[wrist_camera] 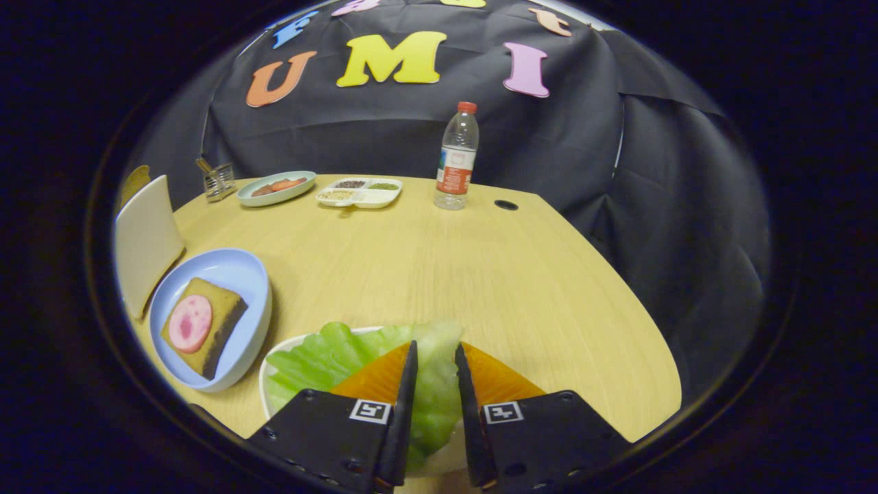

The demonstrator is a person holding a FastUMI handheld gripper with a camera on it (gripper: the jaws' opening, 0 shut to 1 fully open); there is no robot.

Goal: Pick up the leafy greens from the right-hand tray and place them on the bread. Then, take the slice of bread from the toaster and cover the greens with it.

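The leafy greens (pixel 329 357) are a light green lettuce leaf lying in a white tray (pixel 265 374) at the near edge of the table. Part of the leaf runs up between my fingers, and my gripper (pixel 436 348) is shut on it, both fingers pressing its sides. Left of the tray stands a pale blue plate (pixel 236 271) holding a brown slice of bread (pixel 216 315) topped with a round pink slice of ham (pixel 190 322). The plate lies to the left of my fingers, a little ahead of them.
A white flat-sided object (pixel 144 240) stands behind the blue plate at the table's left edge. Far back are a green plate with food (pixel 276 188), a white compartment tray (pixel 359 193), a metal holder (pixel 219 180) and a water bottle (pixel 457 159). A cable hole (pixel 505 204) is right of the bottle.
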